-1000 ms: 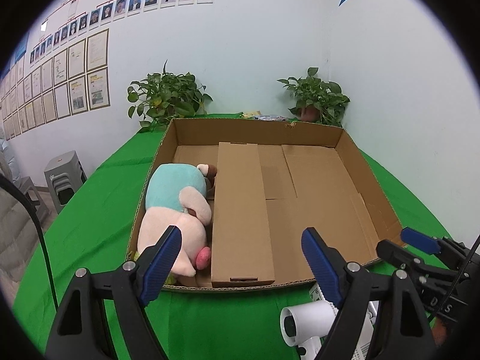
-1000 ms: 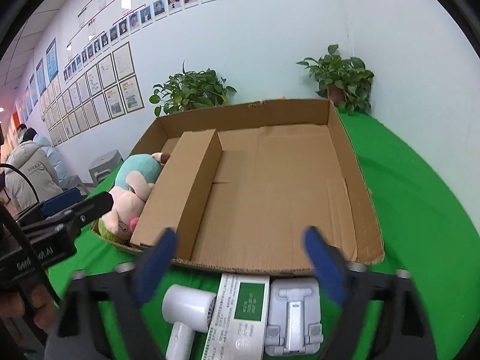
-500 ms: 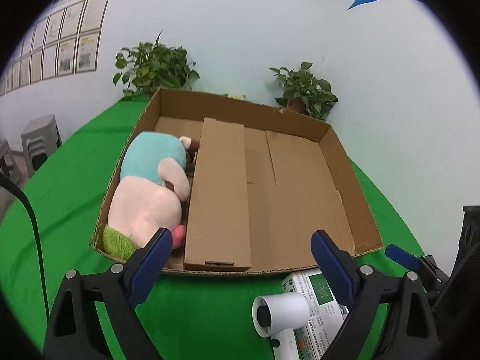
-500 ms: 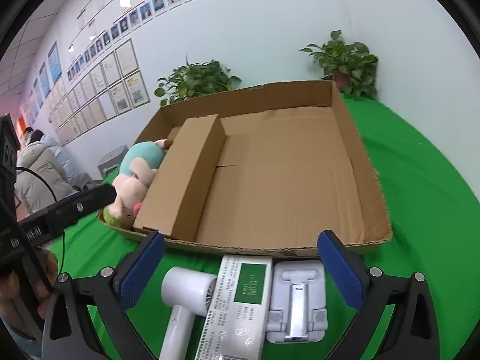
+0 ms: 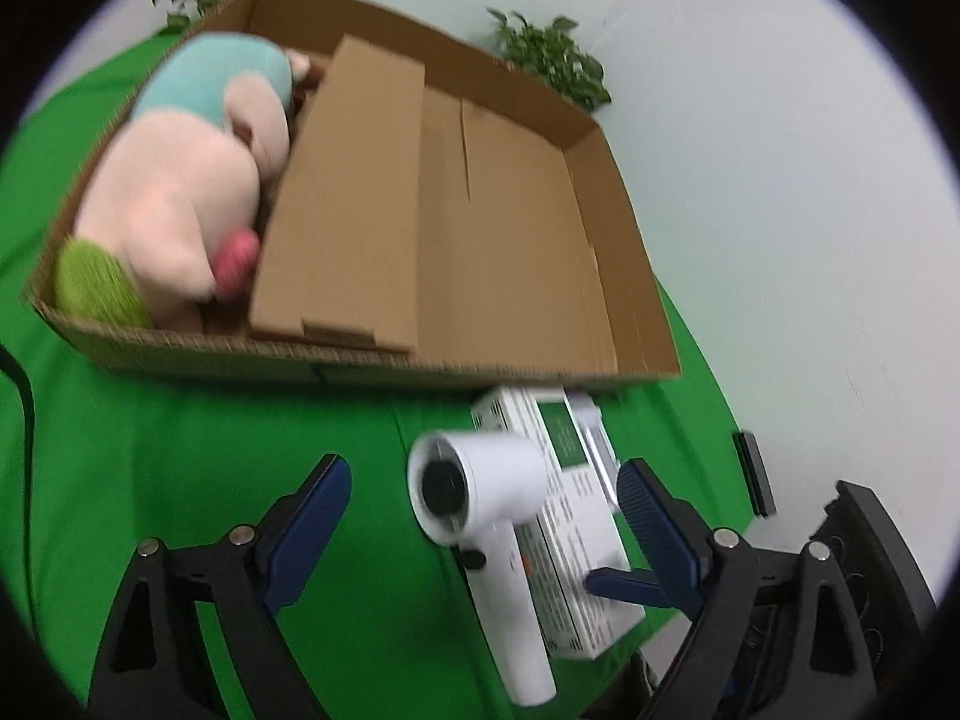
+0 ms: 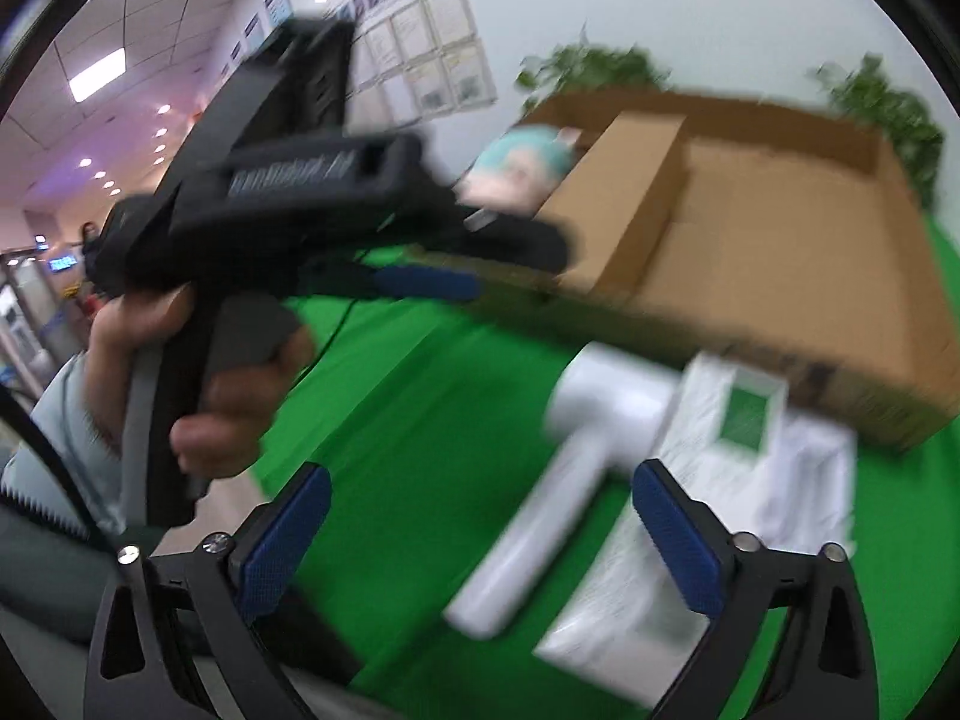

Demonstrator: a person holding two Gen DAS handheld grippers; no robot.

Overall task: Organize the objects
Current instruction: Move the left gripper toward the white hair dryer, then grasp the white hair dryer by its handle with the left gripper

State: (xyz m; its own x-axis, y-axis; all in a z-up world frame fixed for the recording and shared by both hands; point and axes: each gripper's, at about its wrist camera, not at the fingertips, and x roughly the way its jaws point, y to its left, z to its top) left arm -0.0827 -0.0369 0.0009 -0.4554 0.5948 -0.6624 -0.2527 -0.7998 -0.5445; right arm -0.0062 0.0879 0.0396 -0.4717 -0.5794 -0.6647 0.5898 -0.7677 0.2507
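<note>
The left gripper (image 5: 483,519) pointed downward, its 2 blue pads wide apart and closing slightly, pressing on nothing. The right gripper (image 6: 480,540) was likewise tilted down, jaws wide and narrowing, empty. To its left, a hand (image 6: 198,372) gripped the left gripper's handle.

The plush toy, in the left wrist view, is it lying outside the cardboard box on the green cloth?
No, the plush toy lies inside the cardboard box, in its left compartment.

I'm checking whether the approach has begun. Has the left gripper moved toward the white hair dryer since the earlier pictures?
Yes. The left gripper has tipped downward: the cardboard box slid up its view, and the hair dryer now lies between its open fingers, untouched.
</note>
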